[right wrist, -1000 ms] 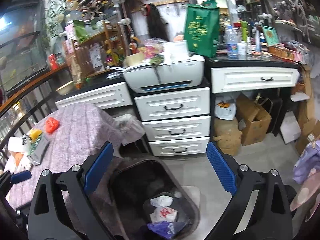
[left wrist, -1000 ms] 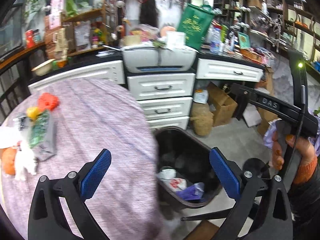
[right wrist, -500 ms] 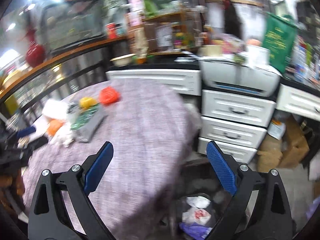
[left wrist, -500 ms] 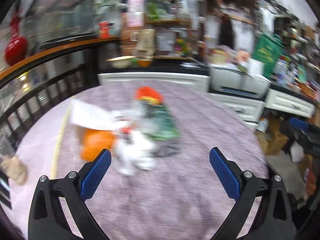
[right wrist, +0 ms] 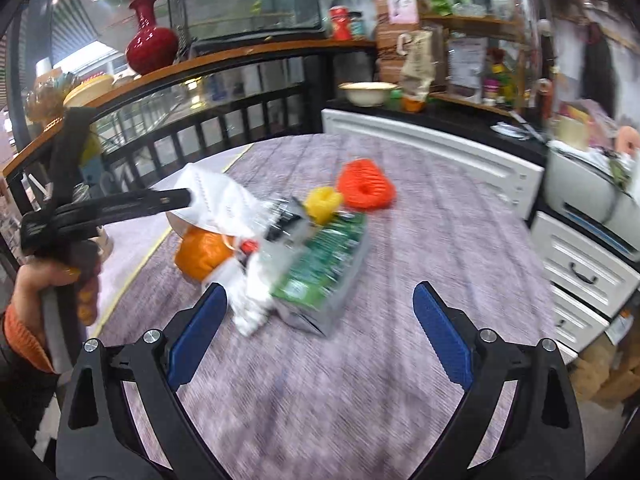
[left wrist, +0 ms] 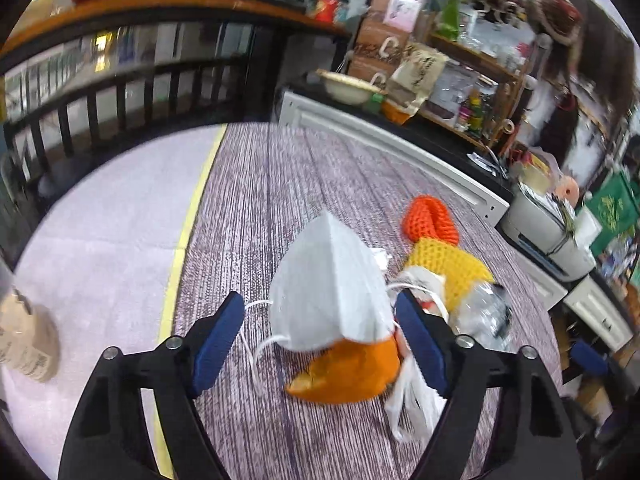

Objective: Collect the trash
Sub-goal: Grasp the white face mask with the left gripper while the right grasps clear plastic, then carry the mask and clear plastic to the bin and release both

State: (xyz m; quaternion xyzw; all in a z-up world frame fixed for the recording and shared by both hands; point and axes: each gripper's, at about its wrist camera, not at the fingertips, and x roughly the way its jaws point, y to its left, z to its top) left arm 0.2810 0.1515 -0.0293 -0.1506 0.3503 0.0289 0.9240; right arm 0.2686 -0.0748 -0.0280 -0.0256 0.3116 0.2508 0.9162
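One table (left wrist: 312, 184) | purple striped cloth | black railing (left wrist: 120, 92) behind

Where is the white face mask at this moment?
In the left wrist view the white face mask lies on the purple tablecloth, on top of the orange ball, between the closing jaws of the left hand-held gripper.

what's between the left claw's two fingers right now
In the left wrist view, the white face mask sits between the closing left claw fingers, lying over an orange piece; the pads aren't pressing yet.
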